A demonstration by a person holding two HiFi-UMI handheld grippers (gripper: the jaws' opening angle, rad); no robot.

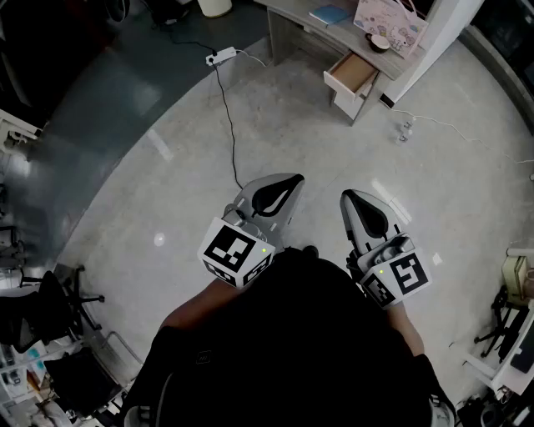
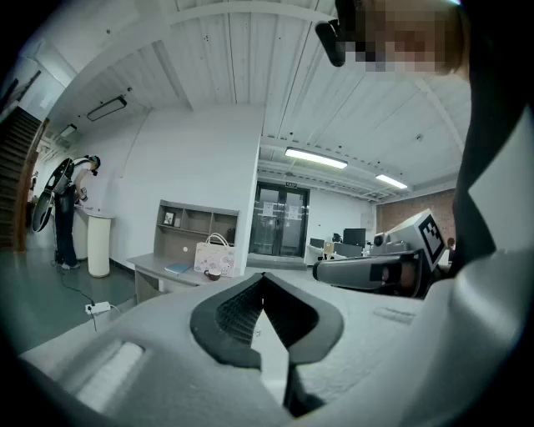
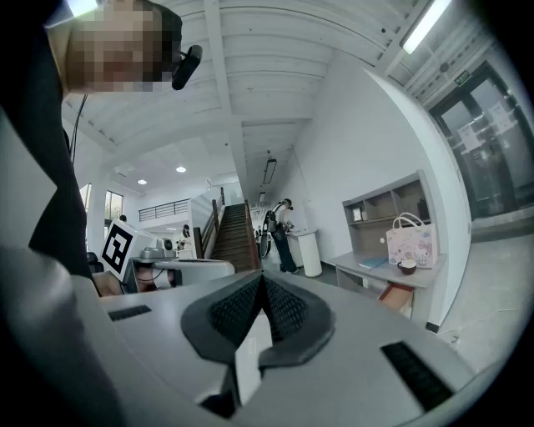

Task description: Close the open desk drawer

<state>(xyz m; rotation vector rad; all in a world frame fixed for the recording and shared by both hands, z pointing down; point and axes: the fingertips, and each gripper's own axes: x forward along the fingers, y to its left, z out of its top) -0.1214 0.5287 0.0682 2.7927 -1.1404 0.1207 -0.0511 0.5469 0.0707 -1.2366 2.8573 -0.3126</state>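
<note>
Dark, matte clothing on the person (image 1: pixel 292 334) fills the bottom of the head view, well apart from the counter (image 1: pixel 294 10). Pale polished floor (image 1: pixel 275 133), faintly speckled and glossy, spreads out from the counter's foot. That counter has a flat grey top and grey side panels. Its drawer (image 1: pixel 355 73) stands pulled out of the counter's front, a shallow box with a white face and a tan, wood-coloured inside.

The left tongs (image 1: pixel 282 193) and the right tongs (image 1: pixel 359 208) sit side by side far across the floor from the counter, both pointing toward it. Each is a smooth grey shell with ribbed black pads. On both, the pads meet at the tip with nothing between them.

A pale pink printed bag (image 1: pixel 388 23) with loop handles stands on the counter top. A flat blue book (image 1: pixel 329 14) lies beside it, and a small round cup (image 1: pixel 380 42) sits at the bag's foot. A thin black cable (image 1: pixel 227 117) snakes over the floor from a white power strip (image 1: pixel 221 57) near the counter.
</note>
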